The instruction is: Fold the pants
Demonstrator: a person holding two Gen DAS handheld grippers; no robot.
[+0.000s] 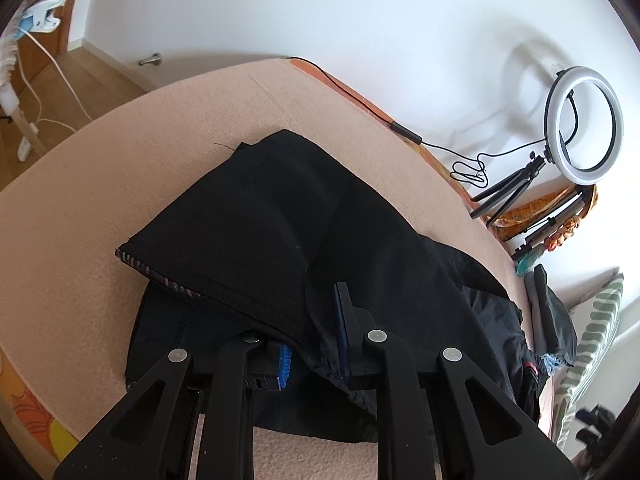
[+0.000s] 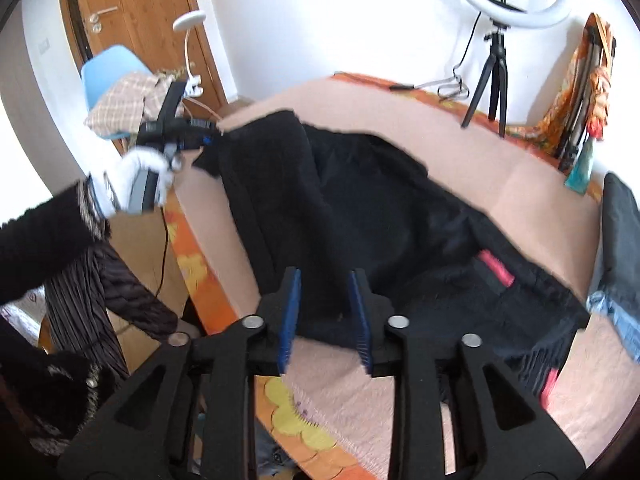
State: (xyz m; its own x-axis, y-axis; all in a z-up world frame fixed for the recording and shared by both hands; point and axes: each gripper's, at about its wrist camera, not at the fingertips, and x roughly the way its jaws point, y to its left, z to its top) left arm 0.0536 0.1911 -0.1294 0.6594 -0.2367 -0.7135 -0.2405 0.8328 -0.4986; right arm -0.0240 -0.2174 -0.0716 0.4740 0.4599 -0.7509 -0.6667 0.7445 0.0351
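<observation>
Gripping black pants (image 1: 280,216) on bed (image 1: 80,220).

Left wrist view: you look along the fingers from close above the black pants (image 1: 304,232), toward the wall and ring light (image 1: 582,124).
Right wrist view: you sit lower at the bed edge, facing across it.
Shared: pants, pink blanket (image 2: 500,176), ring light.

Black tongs (image 2: 326,316), blue ribbed pads (image 2: 294,312), silver screws; white glove (image 2: 138,178), black fuzzy sleeve (image 2: 44,240).
</observation>
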